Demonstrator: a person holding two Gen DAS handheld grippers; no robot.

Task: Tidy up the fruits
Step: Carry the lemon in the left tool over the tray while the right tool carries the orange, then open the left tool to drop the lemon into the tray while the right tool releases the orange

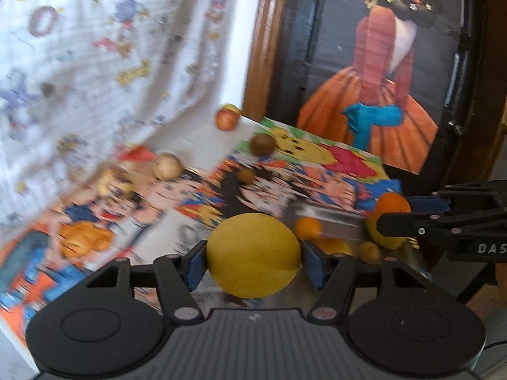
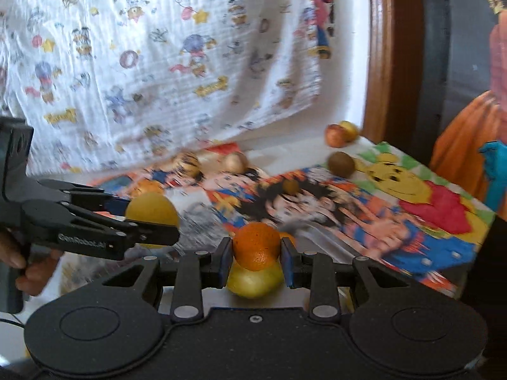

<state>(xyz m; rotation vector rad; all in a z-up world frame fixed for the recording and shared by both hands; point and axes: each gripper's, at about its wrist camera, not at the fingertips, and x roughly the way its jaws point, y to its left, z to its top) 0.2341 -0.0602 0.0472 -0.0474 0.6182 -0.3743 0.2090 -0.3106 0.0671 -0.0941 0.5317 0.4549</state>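
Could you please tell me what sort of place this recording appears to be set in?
Probably a home, perhaps a child's room: a cartoon-print tablecloth covers the table, a cartoon-print white sheet hangs behind it, and a wooden frame stands beside a painted figure.

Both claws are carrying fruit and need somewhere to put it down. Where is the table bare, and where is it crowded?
Free: the cartoon mat right of the kiwi, and its middle between the small brown fruit and the tray. Crowded: the far edge by the cloth, where pale fruits and apples sit, and the tray, already holding fruit.
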